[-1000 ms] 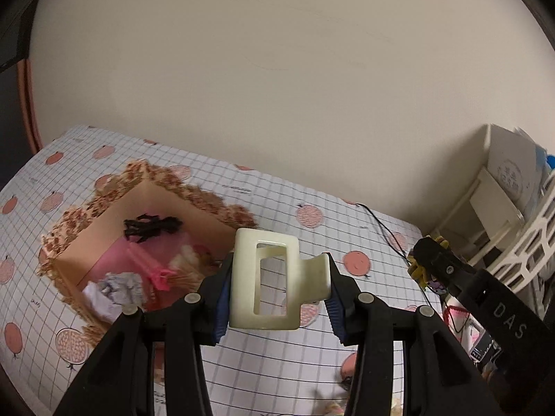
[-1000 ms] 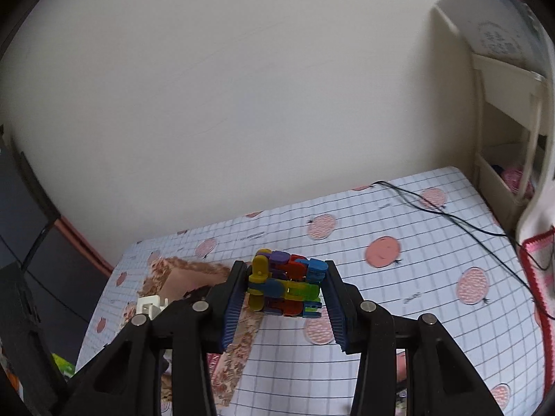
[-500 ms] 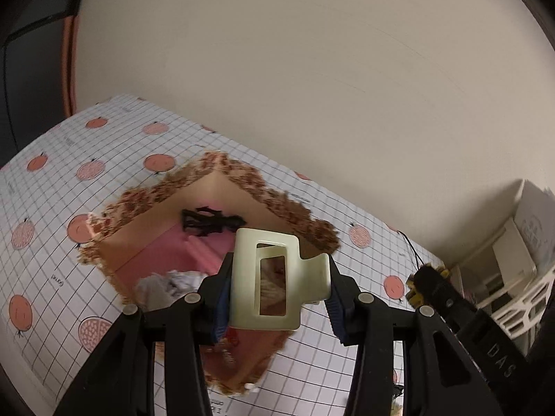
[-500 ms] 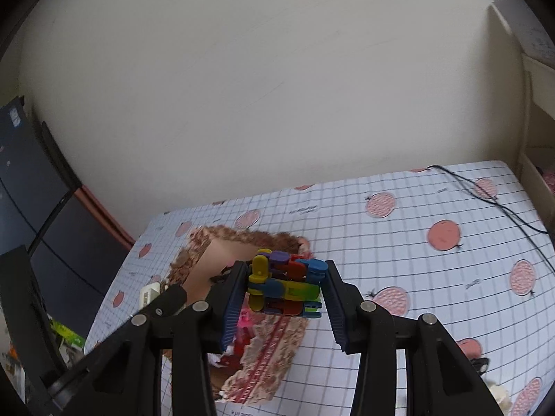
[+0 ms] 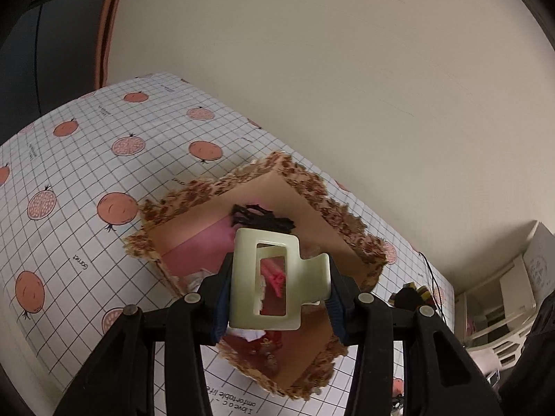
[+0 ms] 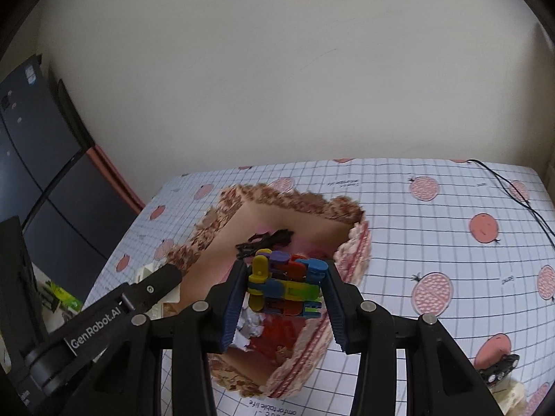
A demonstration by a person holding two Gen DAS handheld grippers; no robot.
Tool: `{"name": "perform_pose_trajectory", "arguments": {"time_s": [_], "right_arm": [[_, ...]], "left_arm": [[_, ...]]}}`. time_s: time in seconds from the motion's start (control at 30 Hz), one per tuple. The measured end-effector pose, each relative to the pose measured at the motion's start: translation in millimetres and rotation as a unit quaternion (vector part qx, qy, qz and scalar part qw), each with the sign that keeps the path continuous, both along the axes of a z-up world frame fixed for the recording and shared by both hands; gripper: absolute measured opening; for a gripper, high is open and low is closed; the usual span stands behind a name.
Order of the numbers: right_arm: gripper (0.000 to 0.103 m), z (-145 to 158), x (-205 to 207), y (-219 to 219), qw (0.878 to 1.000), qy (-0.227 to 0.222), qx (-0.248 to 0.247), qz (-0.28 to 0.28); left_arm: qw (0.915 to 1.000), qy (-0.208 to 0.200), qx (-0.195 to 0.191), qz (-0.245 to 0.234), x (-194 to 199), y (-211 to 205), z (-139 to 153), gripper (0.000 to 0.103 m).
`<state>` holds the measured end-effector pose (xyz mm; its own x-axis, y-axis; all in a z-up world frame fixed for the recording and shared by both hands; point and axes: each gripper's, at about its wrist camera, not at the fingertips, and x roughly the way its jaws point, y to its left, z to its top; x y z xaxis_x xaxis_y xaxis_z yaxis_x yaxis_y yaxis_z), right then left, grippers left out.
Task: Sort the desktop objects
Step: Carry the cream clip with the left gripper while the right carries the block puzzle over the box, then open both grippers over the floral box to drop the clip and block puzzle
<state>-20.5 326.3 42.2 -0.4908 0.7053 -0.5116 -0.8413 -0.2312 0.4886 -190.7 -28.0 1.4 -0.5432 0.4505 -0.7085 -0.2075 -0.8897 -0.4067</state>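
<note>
My left gripper [image 5: 277, 298] is shut on a cream hair claw clip [image 5: 274, 277] and holds it over the open brown patterned box [image 5: 333, 204]. My right gripper [image 6: 284, 291] is shut on a bundle of multicoloured clothes pegs [image 6: 286, 284] above the same box [image 6: 357, 253]. Inside the box lie a black hair clip [image 5: 260, 216], pink items and crumpled white paper [image 6: 249, 326]. The left gripper's arm [image 6: 114, 312] shows at the box's left side in the right wrist view.
The table wears a white grid cloth with pink fruit prints [image 5: 86, 159]. A black cable [image 6: 513, 194] runs across its far right. White shelving [image 5: 503, 298] stands at the right. A dark computer case [image 6: 38, 159] stands left of the table. A small black object [image 6: 499, 372] lies near right.
Both grippers have moved towards the box and now hang over its opening, each with its object still held. The box looks larger and closer in both views.
</note>
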Motion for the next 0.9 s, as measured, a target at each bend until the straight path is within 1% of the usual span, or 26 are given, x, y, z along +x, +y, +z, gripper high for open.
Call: {"name": "perform_pose_trajectory", "arguments": {"time_s": [0.2, 0.37, 0.6, 0.9], "right_arm": [[0.047, -5, -24, 2, 1.0, -0.009, -0.004, 0.028], [0.047, -10, -34, 6, 0.999, -0.011, -0.013, 0.039], [0.047, -24, -43, 14, 0.998, -0.018, -0.038, 0.049], [0.047, -36, -48, 17, 0.996, -0.028, -0.058, 0.054]], "left_arm": [[0.9998, -0.004, 0.004, 0.019, -5, -17, -1, 0.048], [0.9996, -0.011, 0.003, 0.026, -10, -24, -6, 0.048], [0.9994, -0.032, -0.001, 0.015, -16, -17, -23, 0.048], [0.9981, -0.06, -0.008, 0.01, -19, -12, -41, 0.048]]}}
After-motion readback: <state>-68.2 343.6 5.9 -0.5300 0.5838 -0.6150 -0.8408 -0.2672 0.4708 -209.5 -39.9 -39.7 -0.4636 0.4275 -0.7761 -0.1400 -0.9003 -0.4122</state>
